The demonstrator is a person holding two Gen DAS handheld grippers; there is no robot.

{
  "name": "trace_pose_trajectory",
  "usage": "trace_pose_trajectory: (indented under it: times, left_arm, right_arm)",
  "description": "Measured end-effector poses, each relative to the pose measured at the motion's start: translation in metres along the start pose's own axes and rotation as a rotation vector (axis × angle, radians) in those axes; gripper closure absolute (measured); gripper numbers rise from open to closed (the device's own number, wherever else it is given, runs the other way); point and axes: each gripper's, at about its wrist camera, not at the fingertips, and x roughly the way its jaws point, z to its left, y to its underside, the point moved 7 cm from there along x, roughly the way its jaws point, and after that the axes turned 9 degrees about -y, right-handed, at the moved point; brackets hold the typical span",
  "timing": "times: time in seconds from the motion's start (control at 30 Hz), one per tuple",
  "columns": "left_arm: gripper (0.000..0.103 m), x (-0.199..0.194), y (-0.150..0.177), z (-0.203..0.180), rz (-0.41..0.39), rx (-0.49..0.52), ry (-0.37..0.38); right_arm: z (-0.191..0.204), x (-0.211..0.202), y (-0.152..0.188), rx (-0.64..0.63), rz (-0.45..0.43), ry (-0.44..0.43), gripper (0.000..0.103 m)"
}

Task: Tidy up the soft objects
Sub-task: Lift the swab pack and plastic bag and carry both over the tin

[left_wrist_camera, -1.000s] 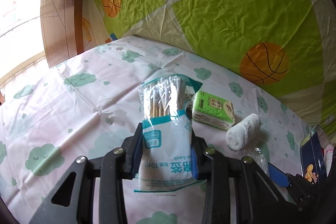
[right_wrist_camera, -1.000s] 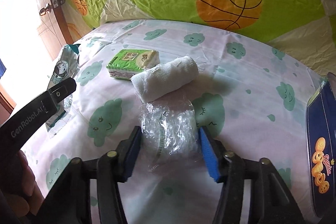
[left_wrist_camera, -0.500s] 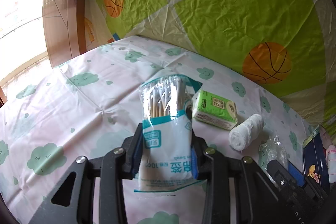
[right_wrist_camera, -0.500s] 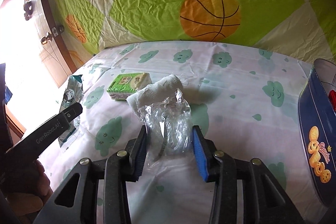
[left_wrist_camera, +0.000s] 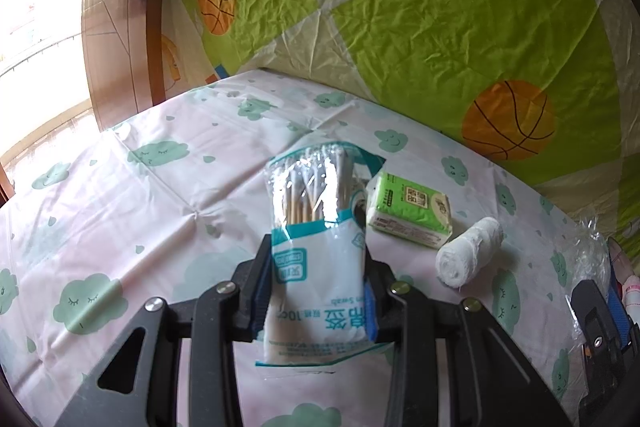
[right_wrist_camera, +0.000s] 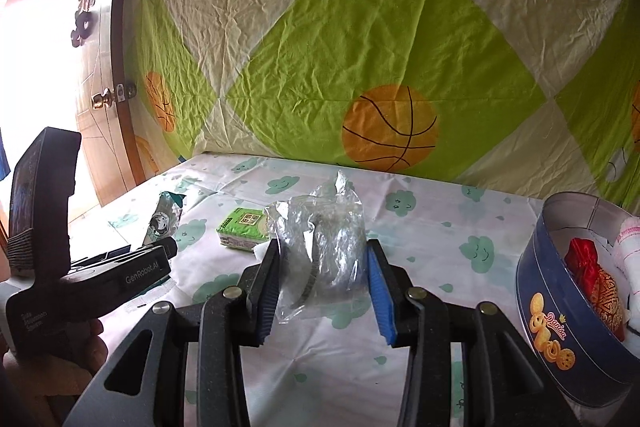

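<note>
Blue tin (right_wrist_camera: pixel 560 315) at the table's right edge holds a red ornament (right_wrist_camera: pixel 592 275) and white cloth (right_wrist_camera: pixel 632 239), partly cut off. The right gripper (right_wrist_camera: pixel 324 279) pinches a crinkled clear plastic bag (right_wrist_camera: pixel 320 235), its dark contents hard to identify. The left gripper (left_wrist_camera: pixel 316 291) clamps a cotton swab packet (left_wrist_camera: pixel 316 227). A green tissue pack (left_wrist_camera: pixel 412 211) and bandage roll (left_wrist_camera: pixel 468 251) lie mid-table; the tablecloth (left_wrist_camera: pixel 120 207) to the left lies open.
</note>
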Motion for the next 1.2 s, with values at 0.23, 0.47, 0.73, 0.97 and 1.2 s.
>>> trace_pose_trajectory:
  times: [0.23, 0.47, 0.73, 0.97, 1.2]
  left_arm:
    - [0.068, -0.013, -0.003, 0.001, -0.067, -0.002, -0.022]
    - [0.068, -0.025, -0.006, -0.002, -0.131, 0.019, -0.046]
    - [0.068, -0.042, -0.008, -0.009, -0.225, 0.059, -0.057]
    - [0.068, -0.053, -0.004, -0.018, -0.259, 0.097, -0.061]
    - [0.068, -0.059, 0.003, -0.022, -0.254, 0.102, -0.051]
  right_arm:
    - [-0.004, -0.003, 0.002, 0.016, -0.009, -0.005, 0.060]
    - [-0.005, -0.010, 0.003, 0.010, -0.020, 0.001, 0.060]
    - [-0.011, -0.020, 0.005, 0.023, -0.031, 0.014, 0.060]
    - [-0.021, -0.028, 0.007, 0.036, -0.036, 0.026, 0.060]
    - [-0.026, -0.035, 0.009, 0.038, -0.041, 0.033, 0.060]
